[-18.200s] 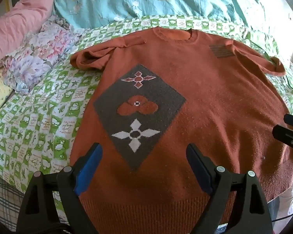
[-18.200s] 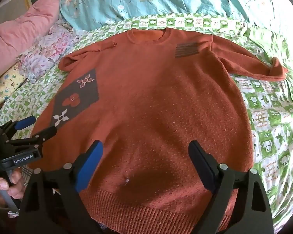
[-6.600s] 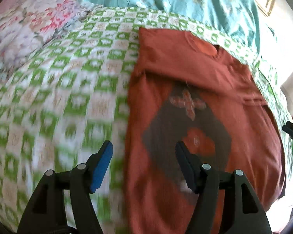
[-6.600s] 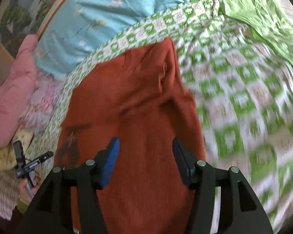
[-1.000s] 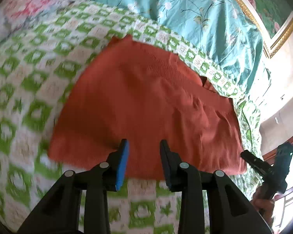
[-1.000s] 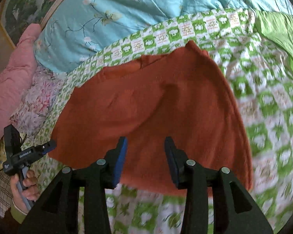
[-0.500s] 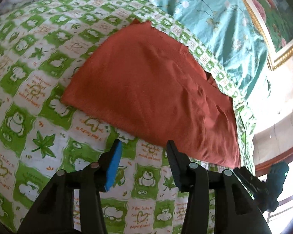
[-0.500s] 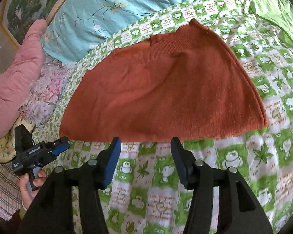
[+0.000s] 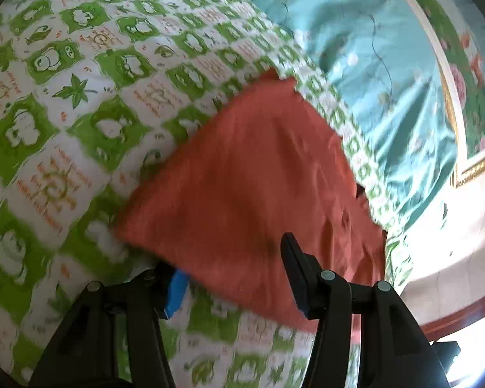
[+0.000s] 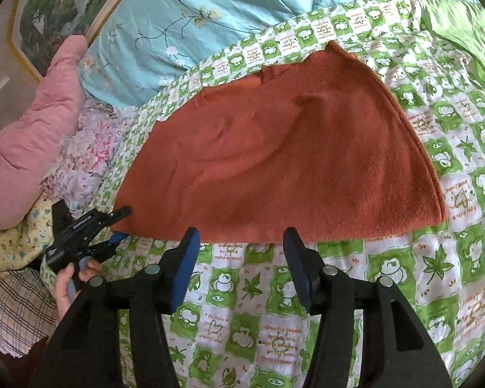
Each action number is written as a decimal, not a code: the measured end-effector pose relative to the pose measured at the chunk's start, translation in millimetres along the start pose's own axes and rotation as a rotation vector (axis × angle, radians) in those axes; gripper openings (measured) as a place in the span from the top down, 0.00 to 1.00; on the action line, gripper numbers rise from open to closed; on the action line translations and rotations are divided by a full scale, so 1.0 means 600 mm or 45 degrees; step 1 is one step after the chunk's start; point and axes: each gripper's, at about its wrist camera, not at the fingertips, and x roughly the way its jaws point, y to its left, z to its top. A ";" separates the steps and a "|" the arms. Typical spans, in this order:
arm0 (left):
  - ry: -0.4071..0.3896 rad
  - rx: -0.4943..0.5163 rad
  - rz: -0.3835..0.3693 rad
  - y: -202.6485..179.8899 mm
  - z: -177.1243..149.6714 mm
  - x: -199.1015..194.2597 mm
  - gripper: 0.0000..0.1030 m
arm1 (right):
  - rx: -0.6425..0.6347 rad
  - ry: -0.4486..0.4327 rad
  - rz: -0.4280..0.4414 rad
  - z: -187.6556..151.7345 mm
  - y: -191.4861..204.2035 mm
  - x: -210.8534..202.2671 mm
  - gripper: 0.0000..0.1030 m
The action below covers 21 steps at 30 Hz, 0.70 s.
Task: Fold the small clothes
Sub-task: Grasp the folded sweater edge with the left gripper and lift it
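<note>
The rust-orange sweater (image 10: 274, 161) lies folded on the green-and-white patterned bedspread (image 10: 420, 274); it also shows in the left wrist view (image 9: 249, 177). My left gripper (image 9: 232, 268) is open at the sweater's near left corner, one blue-padded finger under the folded edge and the other above it; from the right wrist view it (image 10: 119, 223) sits at that corner. My right gripper (image 10: 241, 249) is open and empty, just short of the sweater's near edge.
A turquoise floral pillow (image 10: 210, 9) lies behind the sweater. A pink quilt (image 10: 32, 129) and floral bedding (image 10: 80, 168) are at the left. A light green cloth (image 10: 462, 32) lies at the far right. A framed picture (image 9: 468, 64) hangs behind the bed.
My left gripper has moved forward to the sweater's near left corner and straddles its edge. My right gripper has stayed open just short of the near edge.
</note>
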 end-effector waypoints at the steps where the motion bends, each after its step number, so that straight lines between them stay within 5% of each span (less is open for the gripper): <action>1: -0.012 0.005 0.008 -0.003 0.004 0.003 0.48 | 0.001 0.003 0.005 0.001 -0.002 0.002 0.47; 4: -0.050 0.064 0.076 -0.024 0.015 0.013 0.57 | -0.001 0.010 0.003 0.005 -0.006 0.009 0.46; 6: -0.071 0.101 0.096 -0.036 0.018 0.014 0.79 | 0.006 0.019 0.008 0.010 -0.013 0.017 0.46; 9: -0.108 0.209 0.132 -0.069 0.015 0.009 0.88 | 0.019 0.018 0.022 0.019 -0.025 0.023 0.46; 15: -0.161 0.496 0.134 -0.174 -0.016 -0.006 0.92 | 0.088 0.010 0.083 0.041 -0.061 0.030 0.46; 21: -0.115 0.717 -0.003 -0.279 -0.076 0.005 0.92 | 0.157 0.006 0.131 0.067 -0.097 0.037 0.46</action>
